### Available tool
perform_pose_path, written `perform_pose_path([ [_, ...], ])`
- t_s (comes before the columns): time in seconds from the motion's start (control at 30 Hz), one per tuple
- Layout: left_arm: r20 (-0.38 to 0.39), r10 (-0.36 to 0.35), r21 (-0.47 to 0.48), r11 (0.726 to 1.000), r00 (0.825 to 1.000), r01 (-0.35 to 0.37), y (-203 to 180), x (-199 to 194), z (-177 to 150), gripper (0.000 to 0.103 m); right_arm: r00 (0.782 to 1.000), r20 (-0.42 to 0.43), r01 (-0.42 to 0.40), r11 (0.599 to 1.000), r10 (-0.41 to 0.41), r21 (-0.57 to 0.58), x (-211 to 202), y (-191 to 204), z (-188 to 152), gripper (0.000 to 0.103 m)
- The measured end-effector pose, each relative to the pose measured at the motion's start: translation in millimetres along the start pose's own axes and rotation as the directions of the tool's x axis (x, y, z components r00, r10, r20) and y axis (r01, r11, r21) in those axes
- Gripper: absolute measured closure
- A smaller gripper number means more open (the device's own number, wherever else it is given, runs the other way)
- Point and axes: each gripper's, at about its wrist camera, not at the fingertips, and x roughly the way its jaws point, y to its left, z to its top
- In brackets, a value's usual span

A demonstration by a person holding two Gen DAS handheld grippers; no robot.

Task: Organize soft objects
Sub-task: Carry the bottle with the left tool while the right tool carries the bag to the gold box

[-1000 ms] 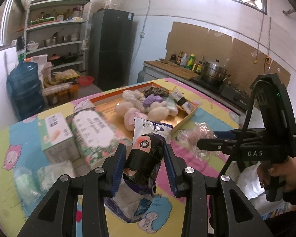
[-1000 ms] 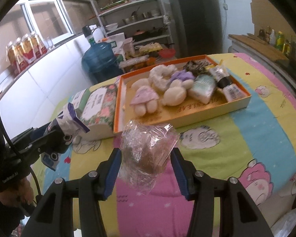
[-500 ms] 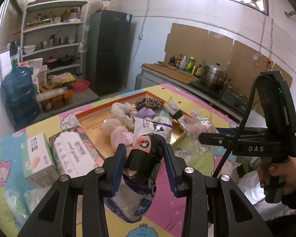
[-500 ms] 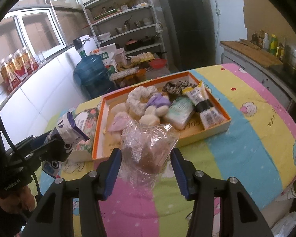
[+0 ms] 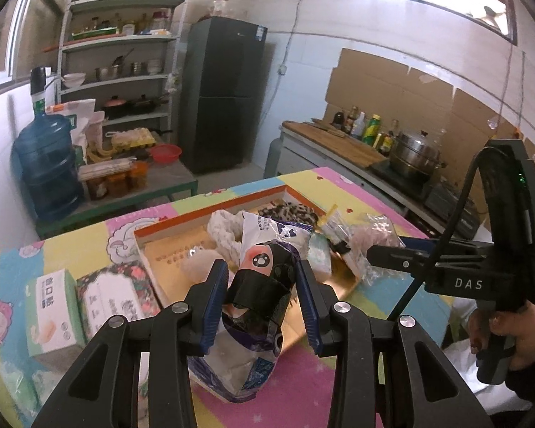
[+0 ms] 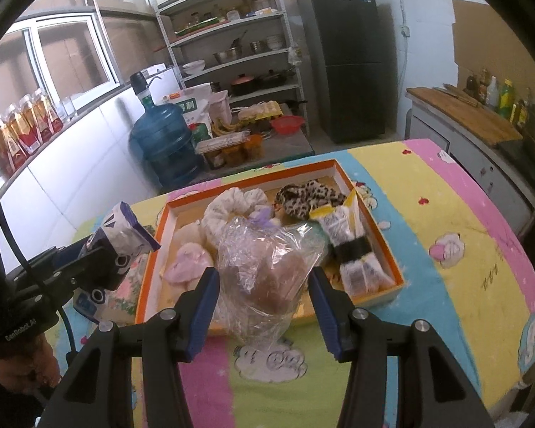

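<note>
My left fingers (image 5: 263, 294) clamped on a crumpled purple-and-white printed plastic pouch (image 5: 258, 278), my right fingers (image 6: 264, 301) gripping a clear crinkly plastic bag with a brownish lump (image 6: 267, 267), both above the near edge of the orange-rimmed cardboard tray (image 6: 385, 246) of plush items on the pastel cartoon-print worktop (image 6: 446, 285)

My left gripper (image 5: 263, 296) and right gripper (image 6: 264, 306) both tilt downward side by side, jaws clamped on soft packets.
</note>
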Motion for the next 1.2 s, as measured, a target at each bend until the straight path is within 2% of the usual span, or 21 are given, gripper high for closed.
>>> perform_pose_path([
  [0.43, -0.028, 0.065, -0.055, 0.996, 0.997, -0.067, -5, 54, 31, 0.063, 0.999, -0.027, -0.042, 0.998, 0.04, -0.056, 37, -32, 38, 0.051],
  [0.9, -0.087, 0.14, -0.133, 0.98, 0.986, -0.15, -3, 108, 42, 0.063, 0.992, -0.061, -0.12, 0.985, 0.113, -0.124, 82, -42, 73, 0.051],
  [1.2, -0.114, 0.166, -0.142, 0.973, 0.98, -0.181, -1, 127, 45, 0.063, 0.986, -0.077, -0.16, 0.979, 0.151, -0.127, 104, -52, 85, 0.051],
])
